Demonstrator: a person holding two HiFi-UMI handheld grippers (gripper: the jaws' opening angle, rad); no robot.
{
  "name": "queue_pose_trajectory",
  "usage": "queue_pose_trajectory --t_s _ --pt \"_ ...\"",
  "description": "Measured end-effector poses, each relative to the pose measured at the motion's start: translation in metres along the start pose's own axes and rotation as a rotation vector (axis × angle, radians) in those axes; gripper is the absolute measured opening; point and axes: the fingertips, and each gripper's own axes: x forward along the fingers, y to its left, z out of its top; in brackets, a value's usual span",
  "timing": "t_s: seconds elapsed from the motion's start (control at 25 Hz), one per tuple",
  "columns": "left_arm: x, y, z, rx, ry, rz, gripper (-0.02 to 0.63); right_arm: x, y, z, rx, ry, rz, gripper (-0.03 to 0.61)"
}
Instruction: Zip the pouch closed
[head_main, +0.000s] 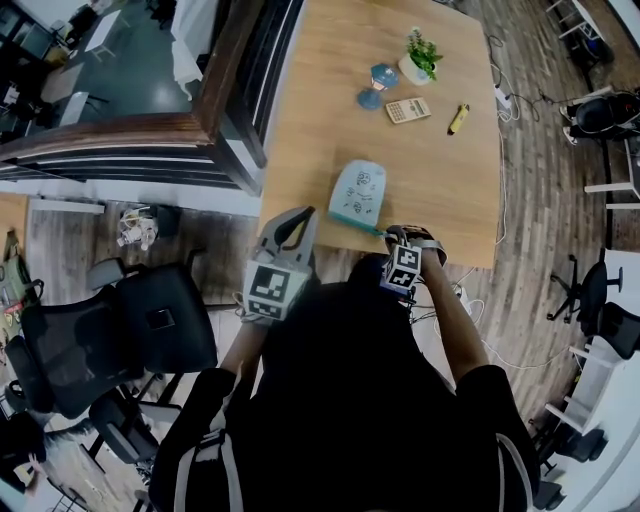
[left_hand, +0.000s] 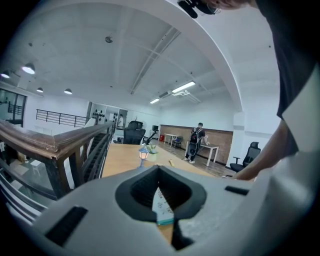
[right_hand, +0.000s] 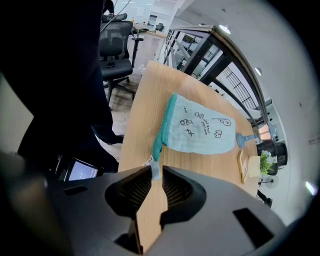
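A light blue pouch (head_main: 358, 188) with doodle print lies on the wooden table (head_main: 330, 80), its teal zipper (head_main: 355, 224) along the near edge. In the right gripper view the pouch (right_hand: 202, 130) lies ahead and the zipper (right_hand: 164, 125) runs down to its pull tab (right_hand: 153, 169), which sits pinched between the tips of my right gripper (right_hand: 154, 172). In the head view that right gripper (head_main: 390, 234) points steeply down at the zipper's right end. My left gripper (head_main: 303, 216) is shut and empty, just left of the pouch's near left corner (left_hand: 163, 206), which shows past its closed jaws (left_hand: 159, 172).
Farther back on the table are a potted plant (head_main: 420, 58), a calculator (head_main: 408, 110), a yellow marker (head_main: 458, 118) and a small blue lantern (head_main: 378, 85). A wooden railing (head_main: 120, 135) borders the table's left side. A black office chair (head_main: 120, 335) stands at lower left.
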Motion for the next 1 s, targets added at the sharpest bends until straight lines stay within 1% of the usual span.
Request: queue_pose_trajectory --t_s 0.04,0.08,0.16,0.4,0.48,0.52,0.6,0.68,0.76,0.84,0.92,1.0 --pt "0.0 0.0 0.0 0.001 -0.001 -0.002 -0.002 0.0 -0.001 0.0 0.0 0.002 -0.007 0.067" --pt "0.0 -0.001 0.0 0.003 -0.001 -0.005 -0.002 -0.001 -0.002 0.0 0.003 0.004 -0.014 0.036" --pt "0.001 -0.003 0.001 0.005 -0.001 -0.01 -0.002 -0.004 -0.005 -0.001 0.018 0.009 -0.026 0.022" --pt "0.006 -0.007 0.003 0.011 -0.002 -0.029 -0.002 -0.013 -0.01 0.002 0.122 -0.023 -0.009 0.018" --pt "0.006 -0.009 0.003 0.015 -0.002 -0.035 -0.002 -0.018 -0.014 0.007 0.193 -0.052 -0.002 0.018" --pt "0.007 -0.01 0.003 0.018 -0.001 -0.039 -0.002 -0.022 -0.017 0.01 0.252 -0.079 0.006 0.018" --pt "0.009 -0.012 0.001 0.027 0.004 -0.047 -0.002 -0.036 -0.027 0.02 0.409 -0.165 0.021 0.018" --pt "0.011 -0.015 -0.001 0.035 0.011 -0.058 -0.002 -0.055 -0.044 0.033 0.57 -0.277 0.023 0.018" --pt "0.014 -0.018 -0.001 0.042 0.017 -0.075 -0.002 -0.08 -0.064 0.047 0.683 -0.385 0.008 0.018" --pt "0.019 -0.023 -0.002 0.05 0.028 -0.097 -0.002 -0.107 -0.082 0.059 0.736 -0.473 -0.023 0.018" --pt "0.025 -0.031 -0.005 0.061 0.047 -0.129 -0.002 -0.133 -0.097 0.069 0.759 -0.544 -0.063 0.018" --pt "0.033 -0.044 -0.01 0.083 0.083 -0.185 -0.002 -0.158 -0.11 0.077 0.775 -0.604 -0.104 0.018"
